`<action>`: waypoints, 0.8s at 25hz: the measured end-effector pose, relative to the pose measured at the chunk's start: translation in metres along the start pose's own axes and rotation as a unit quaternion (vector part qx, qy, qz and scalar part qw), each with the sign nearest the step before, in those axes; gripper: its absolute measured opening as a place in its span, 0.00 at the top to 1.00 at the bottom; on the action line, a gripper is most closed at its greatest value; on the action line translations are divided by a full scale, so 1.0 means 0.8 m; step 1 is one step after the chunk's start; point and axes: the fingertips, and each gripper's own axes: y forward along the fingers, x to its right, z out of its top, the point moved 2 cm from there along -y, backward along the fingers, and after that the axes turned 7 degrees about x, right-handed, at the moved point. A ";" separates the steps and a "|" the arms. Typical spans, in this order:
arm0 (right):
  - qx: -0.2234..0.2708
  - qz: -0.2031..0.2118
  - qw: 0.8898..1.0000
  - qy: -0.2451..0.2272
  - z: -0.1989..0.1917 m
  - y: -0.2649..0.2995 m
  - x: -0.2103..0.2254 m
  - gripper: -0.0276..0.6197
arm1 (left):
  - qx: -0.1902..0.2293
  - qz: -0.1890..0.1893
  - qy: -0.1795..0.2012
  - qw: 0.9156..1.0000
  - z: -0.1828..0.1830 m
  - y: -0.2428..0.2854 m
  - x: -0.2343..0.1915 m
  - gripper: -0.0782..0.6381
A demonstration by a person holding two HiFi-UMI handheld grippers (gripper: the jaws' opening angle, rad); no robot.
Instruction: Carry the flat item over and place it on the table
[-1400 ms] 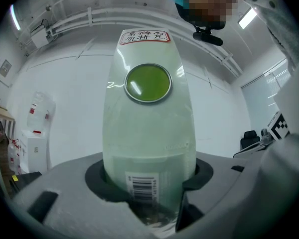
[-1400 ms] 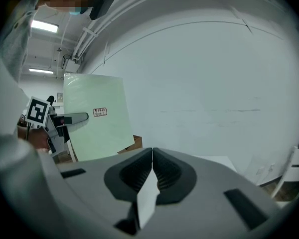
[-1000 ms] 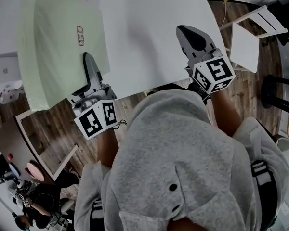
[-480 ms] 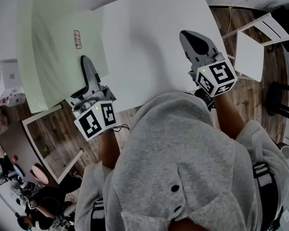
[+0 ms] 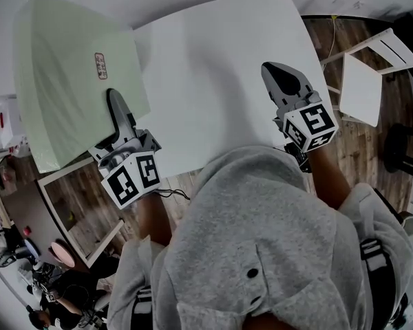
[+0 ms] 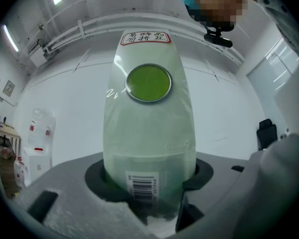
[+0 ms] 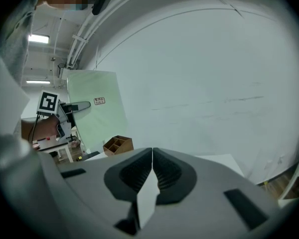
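Packet, pale green and flat, is clenched by its near edge in the left claw at the left edge of the white table, while the right claw, jaws pressed together, hovers over the table's near right part.

Table top: open white surface across the middle and far side, room to pass over.
Left edge: blocked by pale green flat pack, hanging out past the table.
Right front corner: taken by right gripper, jaws together.
Right side: white chair near, floor strip between.
Left front: wooden frame below.
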 end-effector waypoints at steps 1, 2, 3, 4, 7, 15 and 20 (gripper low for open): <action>-0.002 0.001 1.000 0.001 -0.003 0.001 0.002 0.91 | 0.001 0.002 0.002 1.000 -0.001 0.003 0.000 0.51; -0.004 0.001 1.000 0.003 -0.006 0.002 0.004 0.91 | 0.001 0.003 0.003 1.000 -0.002 0.005 0.001 0.51; -0.006 0.001 1.000 0.006 -0.009 0.003 0.006 0.91 | 0.000 0.004 0.005 1.000 -0.002 0.008 0.001 0.51; -0.009 0.001 1.000 0.009 -0.011 0.004 0.007 0.91 | -0.001 0.005 0.007 1.000 -0.003 0.011 0.000 0.51; -0.018 0.001 1.000 0.006 -0.018 0.011 0.012 0.91 | -0.003 0.008 0.011 1.000 -0.006 0.023 -0.003 0.51; -0.035 0.004 0.999 0.005 -0.034 0.026 0.020 0.91 | -0.017 0.012 -0.002 1.000 -0.029 0.047 -0.005 0.51; -0.043 0.006 0.999 0.004 -0.040 0.033 0.019 0.91 | -0.019 0.007 -0.001 1.000 -0.038 0.062 -0.003 0.51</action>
